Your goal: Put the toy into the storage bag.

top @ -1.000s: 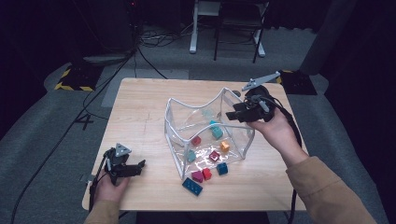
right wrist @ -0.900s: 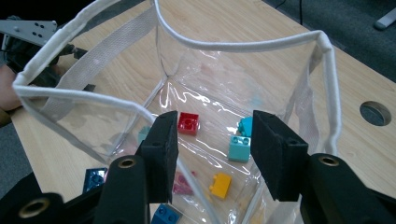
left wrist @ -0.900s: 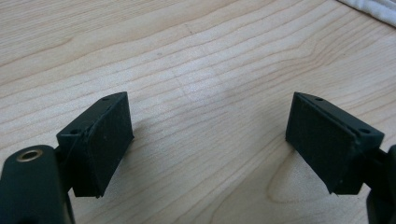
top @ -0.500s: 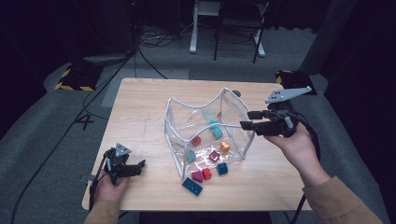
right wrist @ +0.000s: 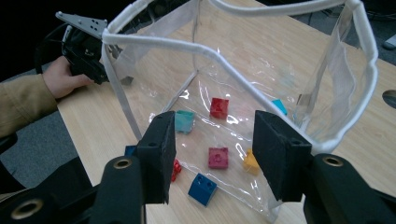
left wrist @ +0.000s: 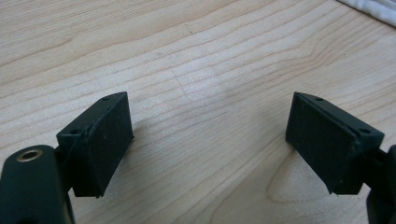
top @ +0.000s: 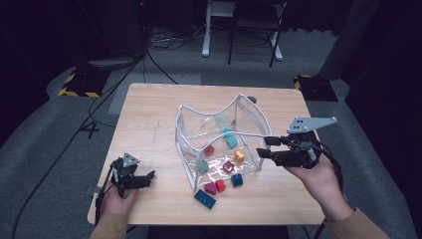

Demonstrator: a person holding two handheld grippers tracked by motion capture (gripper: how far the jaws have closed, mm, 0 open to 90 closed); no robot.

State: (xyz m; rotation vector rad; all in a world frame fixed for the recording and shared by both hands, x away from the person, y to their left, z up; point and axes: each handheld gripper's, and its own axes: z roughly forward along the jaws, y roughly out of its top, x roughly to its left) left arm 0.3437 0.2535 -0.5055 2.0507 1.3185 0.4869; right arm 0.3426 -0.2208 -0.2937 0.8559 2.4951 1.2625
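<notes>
right hand-held gripper, jaws apart and empty, has drawn back from the clear bag toward its near side; left hand-held gripper rests open on the tabletop.

We hold our right claw with its jaws apart, empty, just before the clear plastic bag with white piping. Through the film we see red, teal, orange and blue bricks on the tabletop.
</notes>
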